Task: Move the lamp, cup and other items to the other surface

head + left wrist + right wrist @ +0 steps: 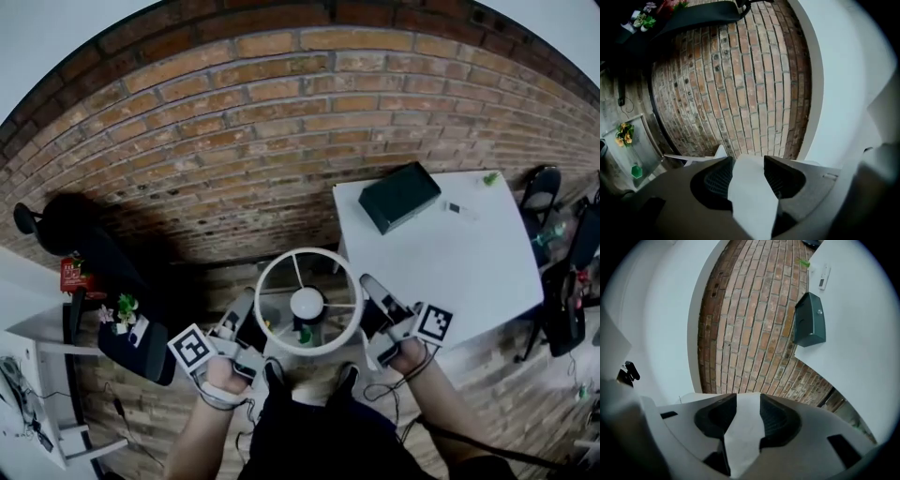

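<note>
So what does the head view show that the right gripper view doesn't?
Only the head view: the whole round white lamp with its spokes, and the left tongs gripping its far side. Only the right gripper view: the right tongs up close, their dark ribbed pads clamped on the lamp's white rim. Both: the red brick floor, the white table and the dark green box lying on it.

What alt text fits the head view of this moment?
Seen from above, a person's left gripper and right gripper clamp opposite sides of a white lamp, held over a brick floor. To the right stands a white table bearing a dark green box.
</note>
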Tool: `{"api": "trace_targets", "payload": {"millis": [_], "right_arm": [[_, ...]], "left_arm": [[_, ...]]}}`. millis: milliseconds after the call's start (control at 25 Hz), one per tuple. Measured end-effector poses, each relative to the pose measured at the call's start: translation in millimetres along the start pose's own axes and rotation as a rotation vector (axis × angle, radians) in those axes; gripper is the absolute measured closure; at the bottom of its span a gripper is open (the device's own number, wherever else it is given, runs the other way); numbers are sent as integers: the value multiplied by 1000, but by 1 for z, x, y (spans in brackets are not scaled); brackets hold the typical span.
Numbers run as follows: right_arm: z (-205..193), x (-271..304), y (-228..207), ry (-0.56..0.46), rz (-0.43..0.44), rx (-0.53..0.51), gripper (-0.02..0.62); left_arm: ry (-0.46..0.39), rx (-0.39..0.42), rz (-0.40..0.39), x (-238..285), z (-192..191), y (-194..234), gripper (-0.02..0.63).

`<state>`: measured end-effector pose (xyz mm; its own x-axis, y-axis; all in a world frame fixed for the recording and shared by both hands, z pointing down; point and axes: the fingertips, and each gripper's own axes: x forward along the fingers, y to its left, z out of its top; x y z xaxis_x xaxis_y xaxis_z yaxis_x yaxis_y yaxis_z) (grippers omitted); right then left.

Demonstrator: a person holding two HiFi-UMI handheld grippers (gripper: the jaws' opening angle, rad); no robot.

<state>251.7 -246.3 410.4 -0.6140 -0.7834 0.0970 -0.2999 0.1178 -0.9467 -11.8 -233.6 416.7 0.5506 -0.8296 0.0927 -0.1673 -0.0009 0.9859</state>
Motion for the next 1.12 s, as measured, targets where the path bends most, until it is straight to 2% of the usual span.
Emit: {"api": "trace_targets", "payload": {"millis": [200,440,800,1120], "right_arm": [[40,-24,8,-1,23,-10,439],[83,-52,5,-9,24,-36,445],[136,-98,-35,-66,-31,-36,446],[163,-137,-63,-114,-60,-14,446]], "left_arm": [[-16,13,-22,24,-30,-31,405],[-19,-6,-19,55,-68,-45,405],[46,-24,-9,111,-125,-38,405],[102,-23,-7,142,-168,-37,405]]}}
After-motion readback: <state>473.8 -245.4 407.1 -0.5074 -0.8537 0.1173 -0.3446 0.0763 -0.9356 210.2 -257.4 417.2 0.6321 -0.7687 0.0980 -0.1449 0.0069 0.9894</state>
